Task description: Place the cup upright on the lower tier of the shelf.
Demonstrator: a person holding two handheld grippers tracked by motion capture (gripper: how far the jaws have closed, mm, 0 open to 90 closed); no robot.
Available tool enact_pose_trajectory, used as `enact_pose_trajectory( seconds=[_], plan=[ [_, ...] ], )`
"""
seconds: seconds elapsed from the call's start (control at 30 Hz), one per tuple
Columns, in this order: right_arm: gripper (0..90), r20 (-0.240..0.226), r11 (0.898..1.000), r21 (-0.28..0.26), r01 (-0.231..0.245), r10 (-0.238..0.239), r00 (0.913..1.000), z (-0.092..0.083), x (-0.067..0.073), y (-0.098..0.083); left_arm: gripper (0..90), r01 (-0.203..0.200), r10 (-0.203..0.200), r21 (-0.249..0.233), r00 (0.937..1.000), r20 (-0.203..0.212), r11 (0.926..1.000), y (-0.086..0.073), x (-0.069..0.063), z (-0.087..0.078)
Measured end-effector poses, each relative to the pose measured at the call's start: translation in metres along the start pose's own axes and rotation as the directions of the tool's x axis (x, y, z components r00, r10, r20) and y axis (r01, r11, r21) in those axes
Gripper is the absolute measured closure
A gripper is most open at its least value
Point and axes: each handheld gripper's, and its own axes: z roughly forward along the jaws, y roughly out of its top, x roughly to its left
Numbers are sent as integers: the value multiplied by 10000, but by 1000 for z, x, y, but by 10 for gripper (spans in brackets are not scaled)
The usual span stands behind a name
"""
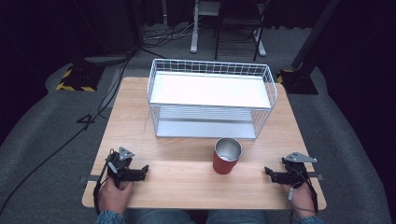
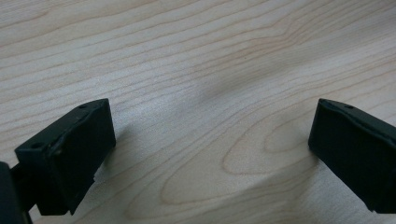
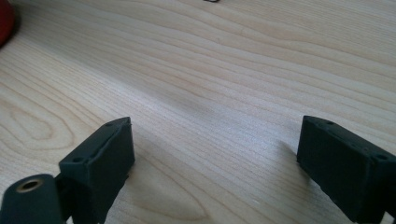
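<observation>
A red cup [image 1: 227, 155] with a bare metal inside stands upright near the middle front of the wooden table [image 1: 187, 182]. Behind it stands a white two-level wire rack [image 1: 211, 98]. My left gripper [image 1: 146, 171] rests on the table at the front left, pointing right toward the cup. Its jaws are wide apart over bare wood in the left gripper view [image 2: 212, 135]. My right gripper [image 1: 267, 172] lies at the front right, pointing left. It is open too [image 3: 215, 154], with nothing between the jaws. A sliver of the red cup [image 3: 5, 23] shows at the top left corner.
The rack takes up the back half of the table. Cables [image 1: 56, 149] run over the grey floor to the left. A stand's base with yellow and black tape [image 1: 77, 79] sits beyond the back left corner, and another dark base [image 1: 299, 79] sits at the back right.
</observation>
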Motion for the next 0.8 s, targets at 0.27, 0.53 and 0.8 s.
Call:
enact_pose_trajectory(
  seconds=[0.27, 0.53, 0.8],
  plan=[
    [113, 52, 10000, -22, -32, 32, 10000, 0, 0, 0, 9, -3, 3, -6, 10000, -5, 10000, 0, 0, 0],
    [114, 53, 10000, -23, -37, 38, 10000, 0, 0, 0, 9, 4, -4, -9, 10000, 5, 10000, 0, 0, 0],
    [145, 66, 9999, -92, -95, 96, 9999, -2, 0, -1, 9, 1, -1, -8, 10000, 4, 10000, 0, 0, 0]
  ],
)
